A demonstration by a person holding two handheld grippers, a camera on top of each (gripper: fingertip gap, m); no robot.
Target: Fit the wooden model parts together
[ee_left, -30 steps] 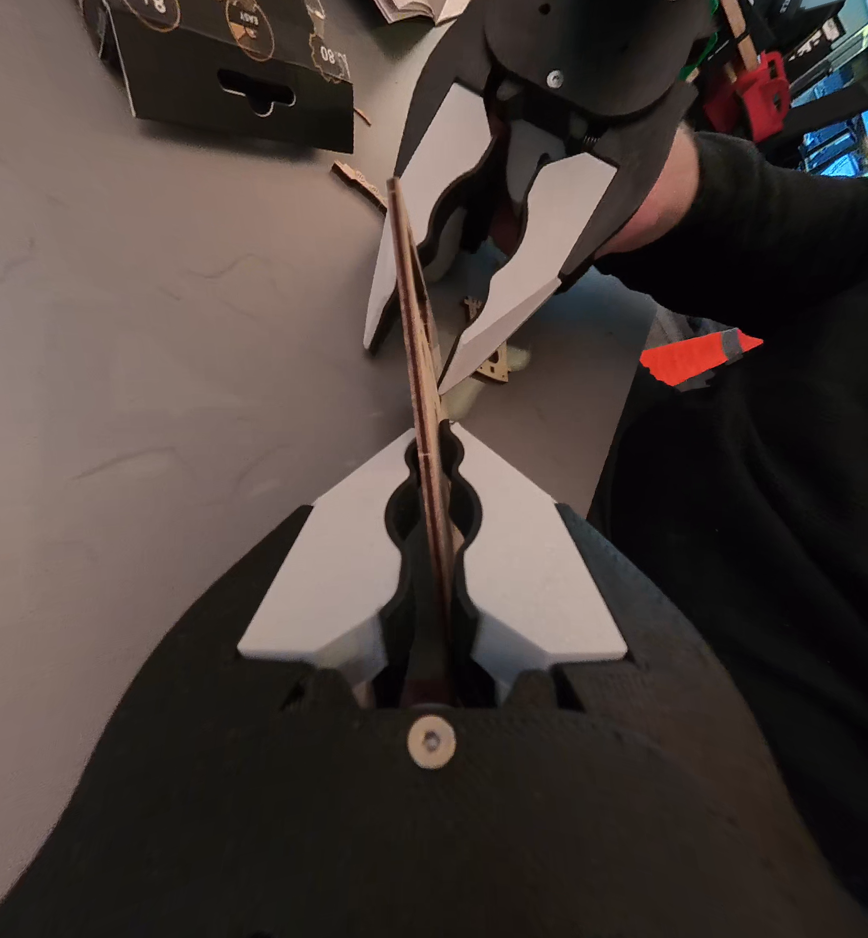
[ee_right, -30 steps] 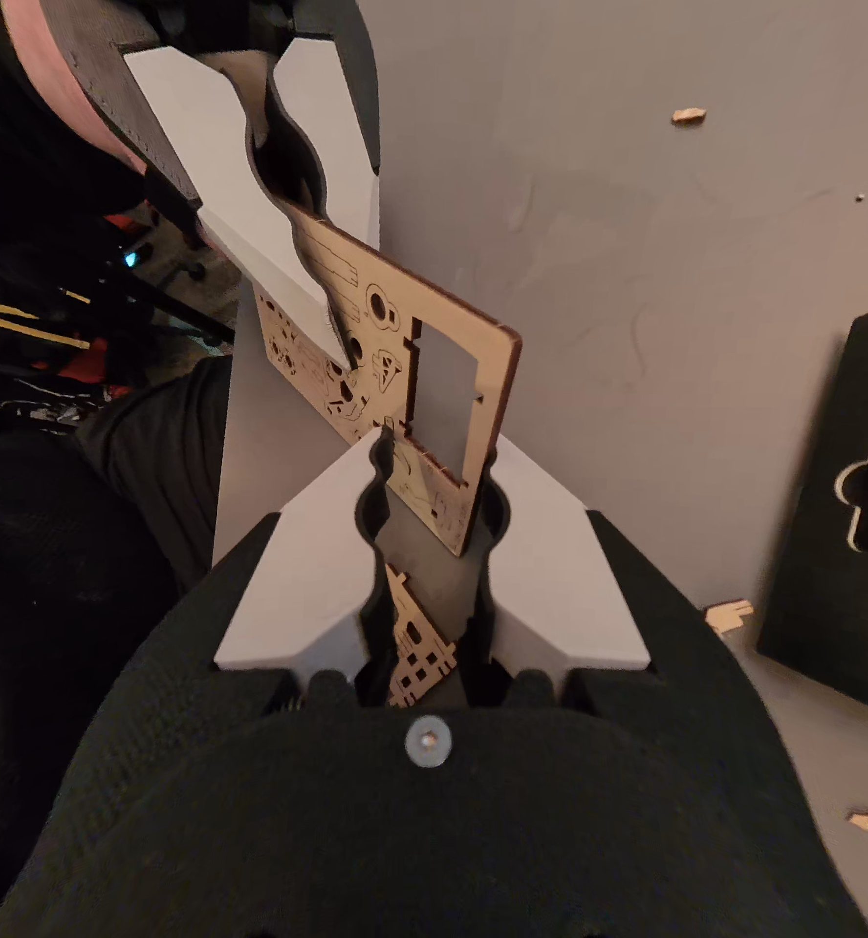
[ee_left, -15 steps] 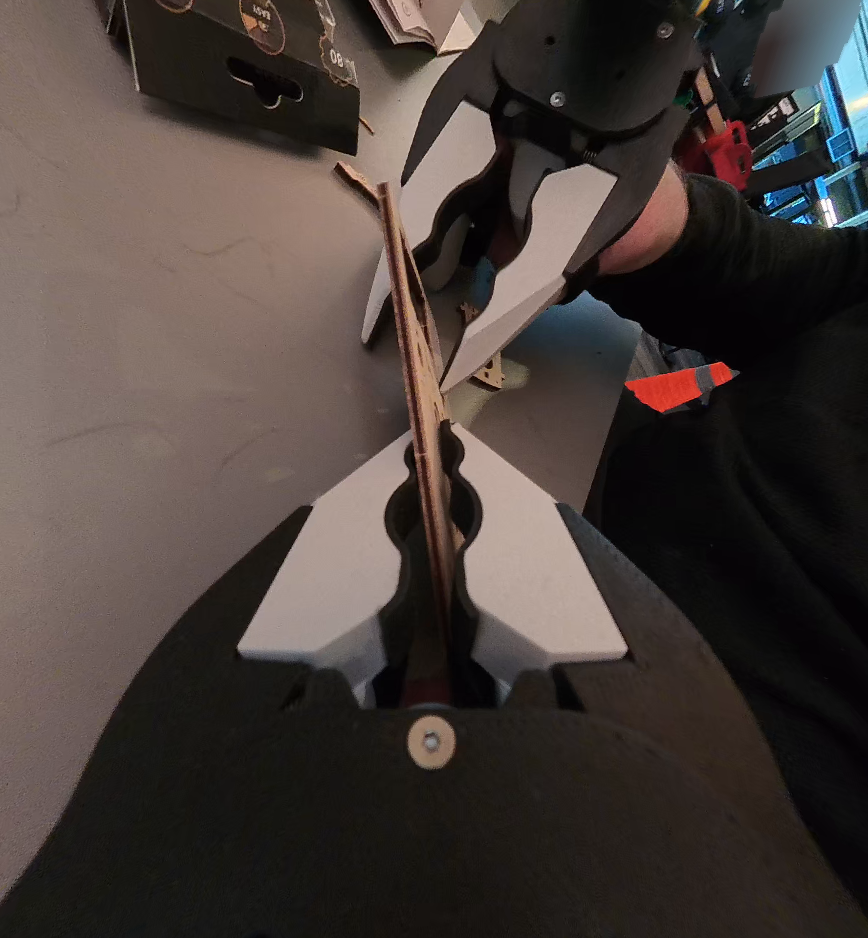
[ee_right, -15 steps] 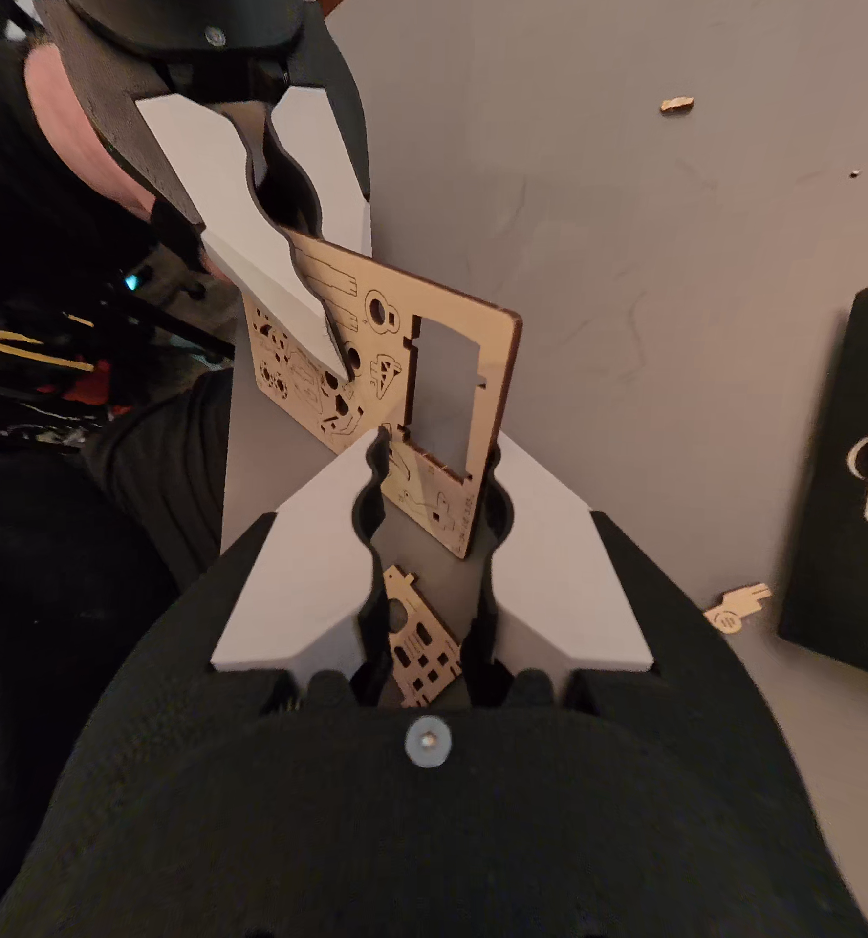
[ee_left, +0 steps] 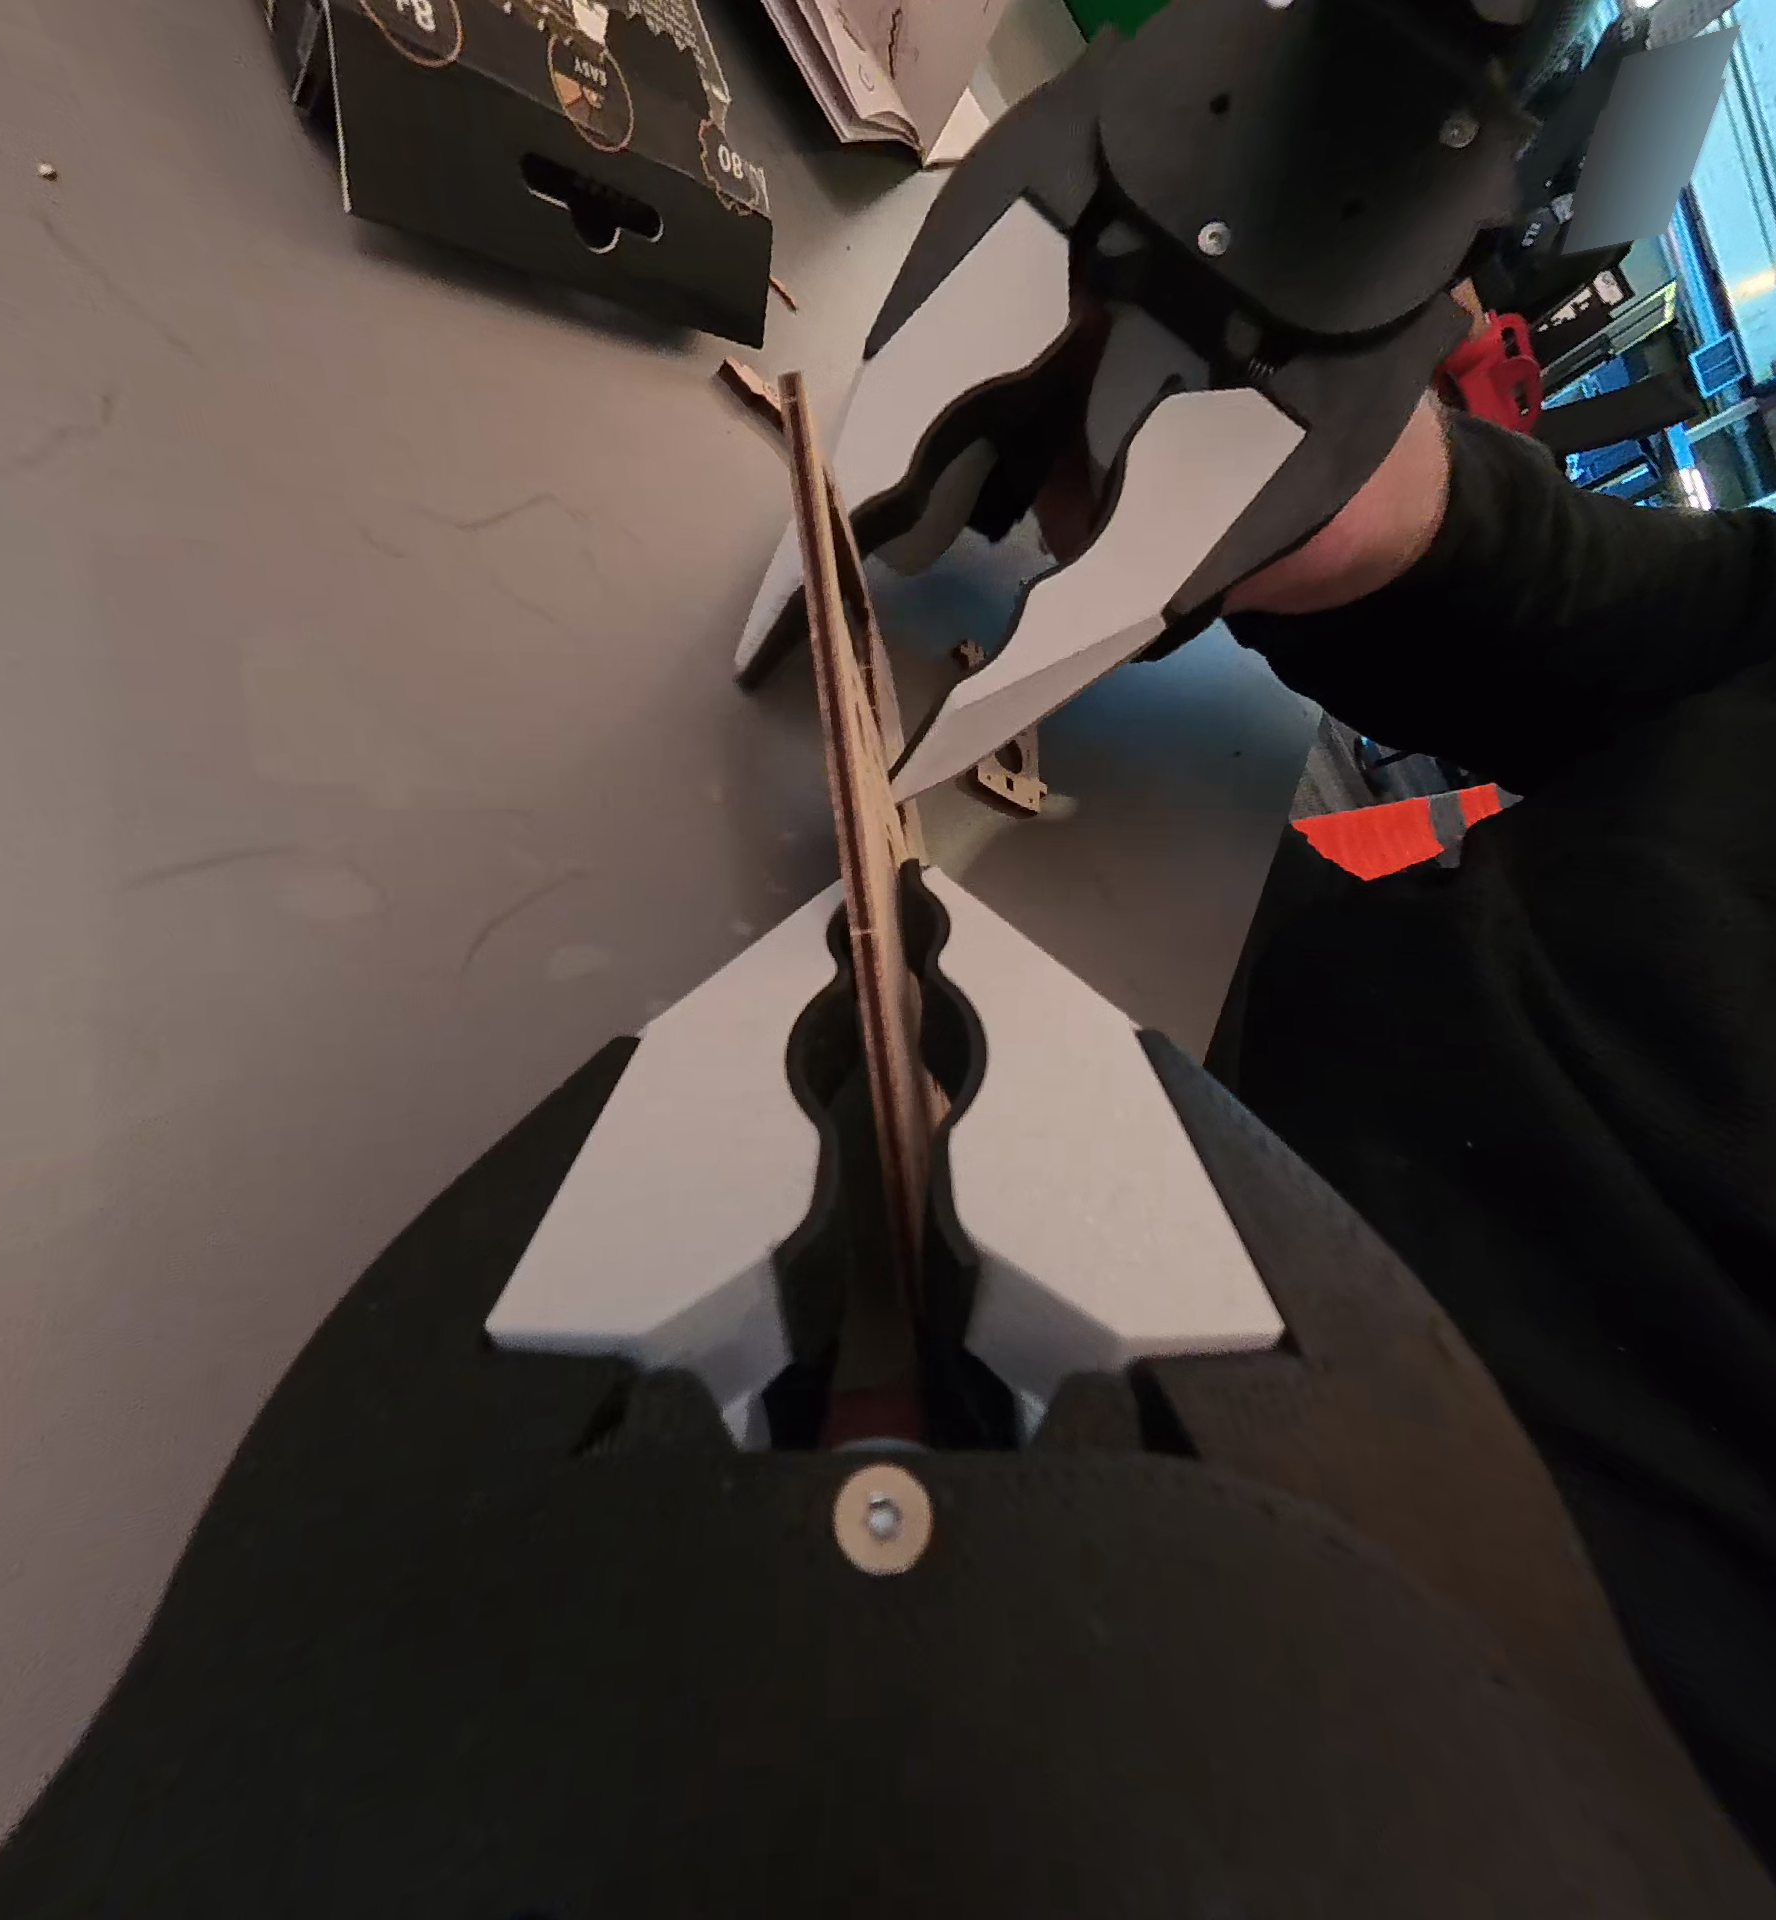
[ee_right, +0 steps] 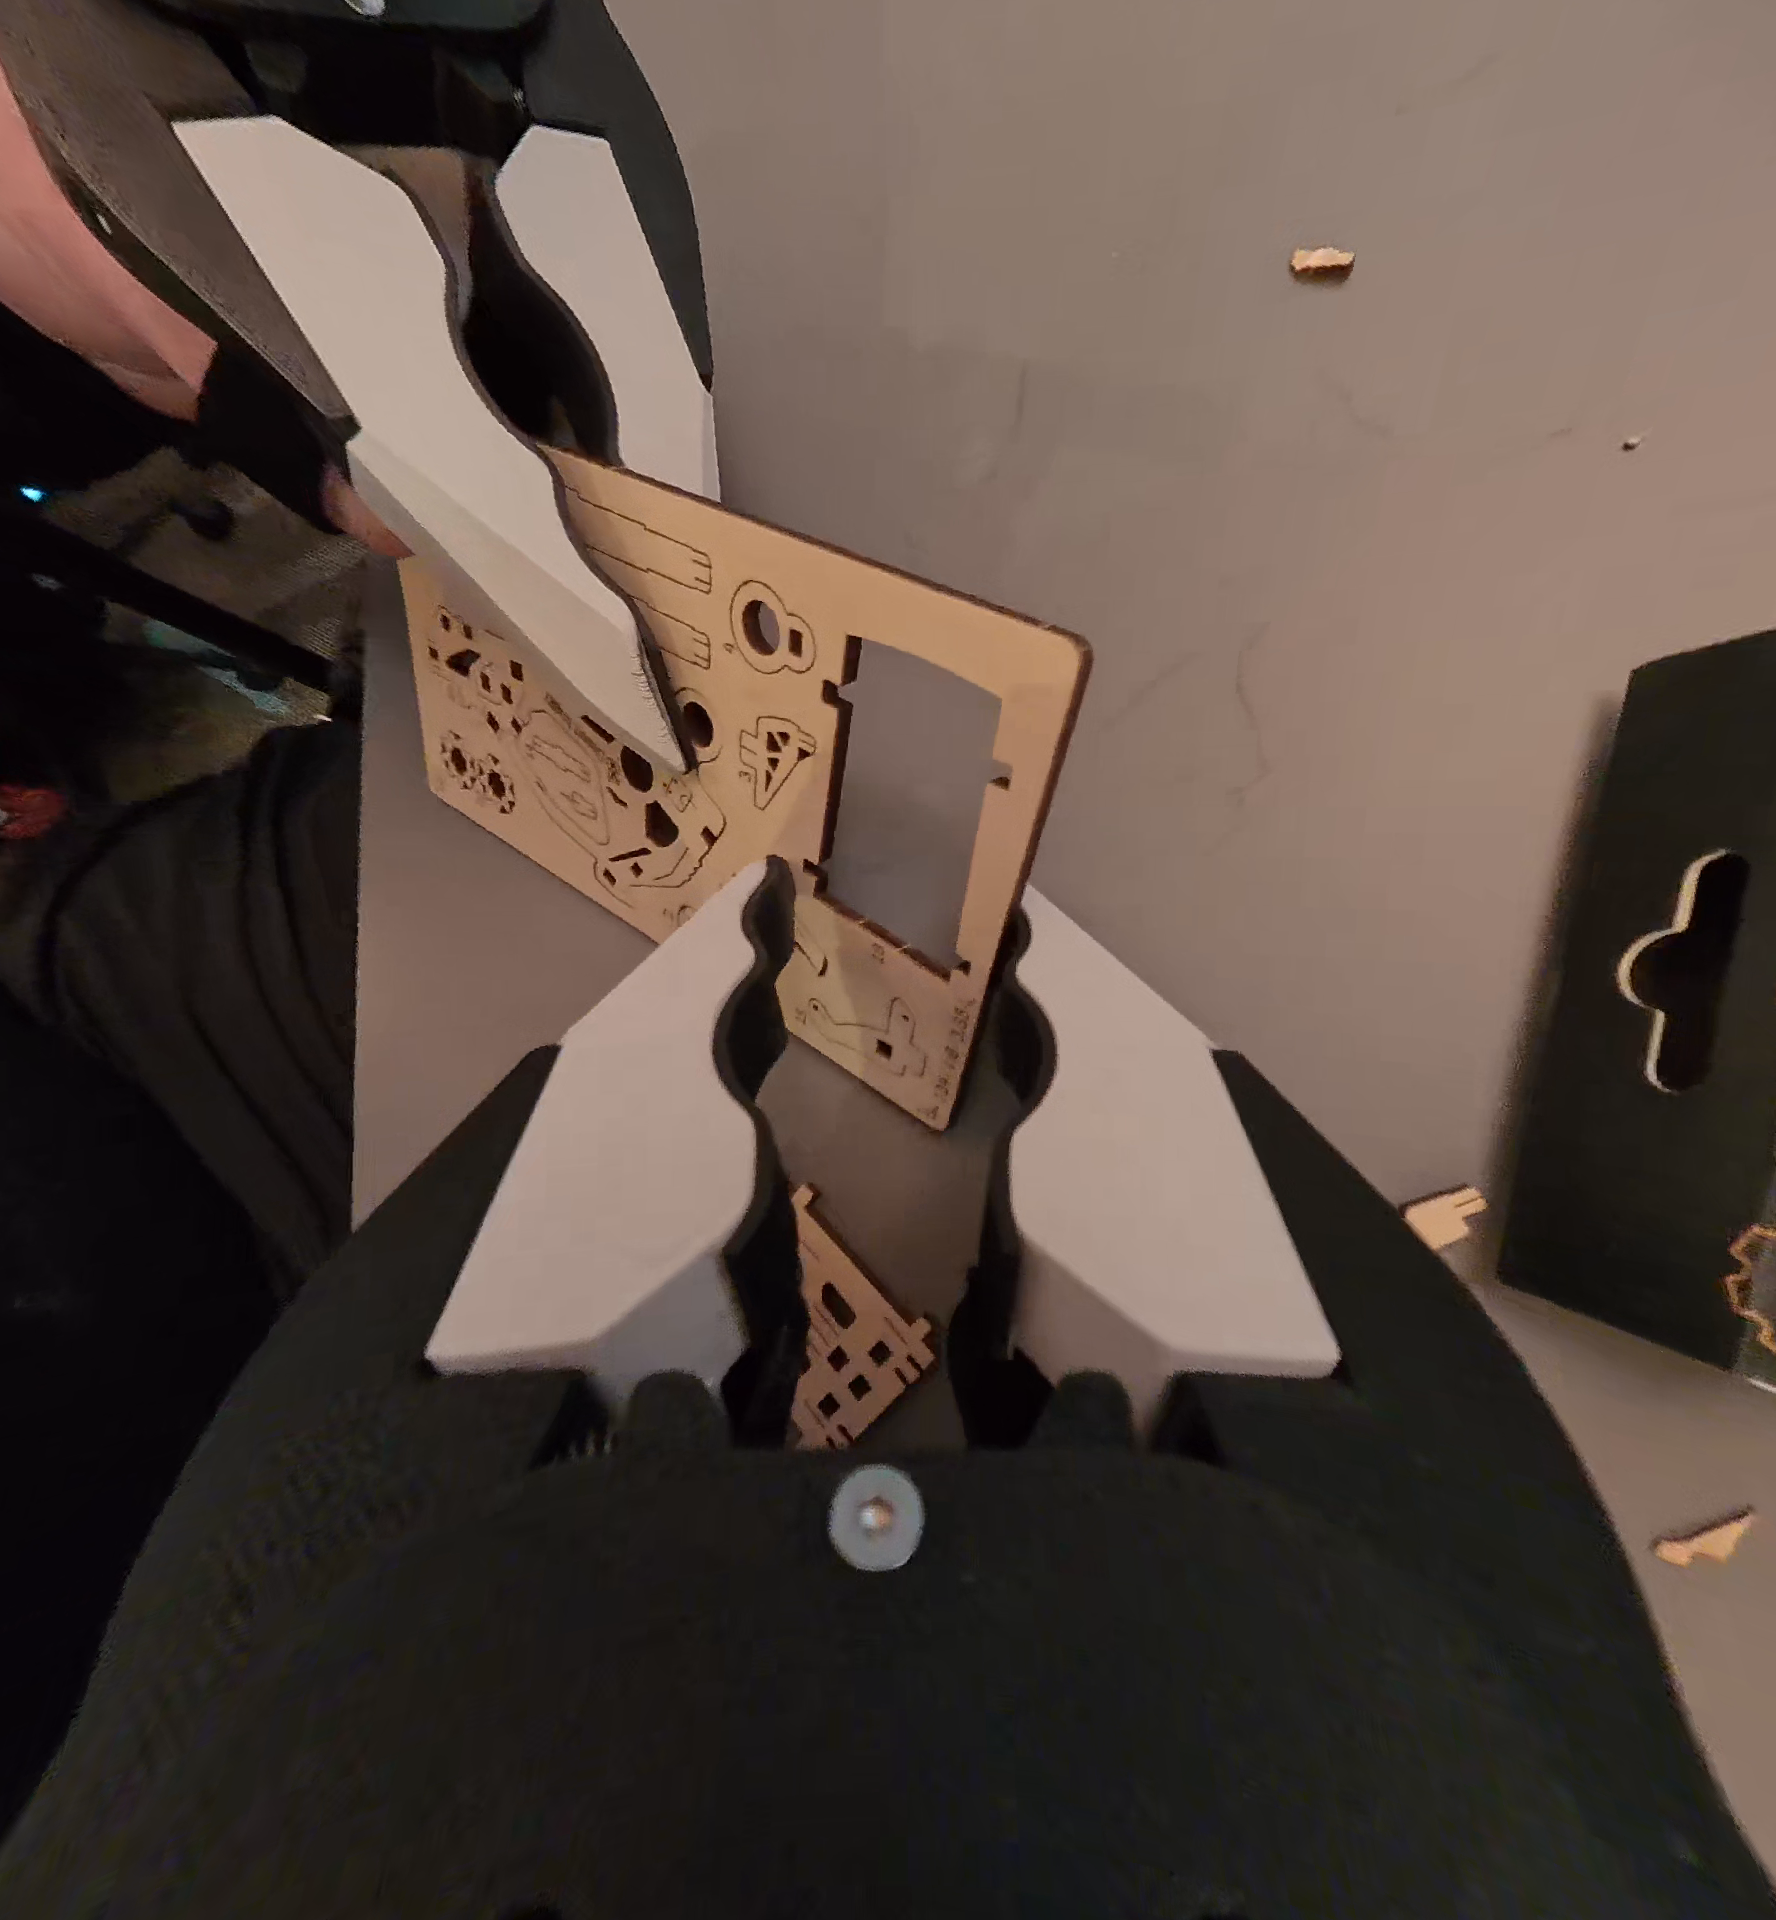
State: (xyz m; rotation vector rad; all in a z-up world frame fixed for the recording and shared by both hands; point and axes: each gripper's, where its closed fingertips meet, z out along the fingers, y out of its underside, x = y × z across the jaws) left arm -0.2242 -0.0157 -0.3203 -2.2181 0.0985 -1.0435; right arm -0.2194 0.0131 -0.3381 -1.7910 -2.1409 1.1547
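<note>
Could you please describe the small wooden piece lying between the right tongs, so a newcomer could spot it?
On the grey table, look between the open right tongs, below the held wooden sheet. The small wooden piece lies flat there, already cut free, with square holes.

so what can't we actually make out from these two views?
- Left wrist view: the wooden sheet shows edge-on, so its cut-outs are unreadable.
- Right wrist view: the left gripper covers part of the sheet's face.
- Right wrist view: the right gripper straddles the sheet's corner; contact unclear.
- Right wrist view: the loose wooden piece is partly behind the jaws.
- The black box is cut off by the frame edge.
</note>
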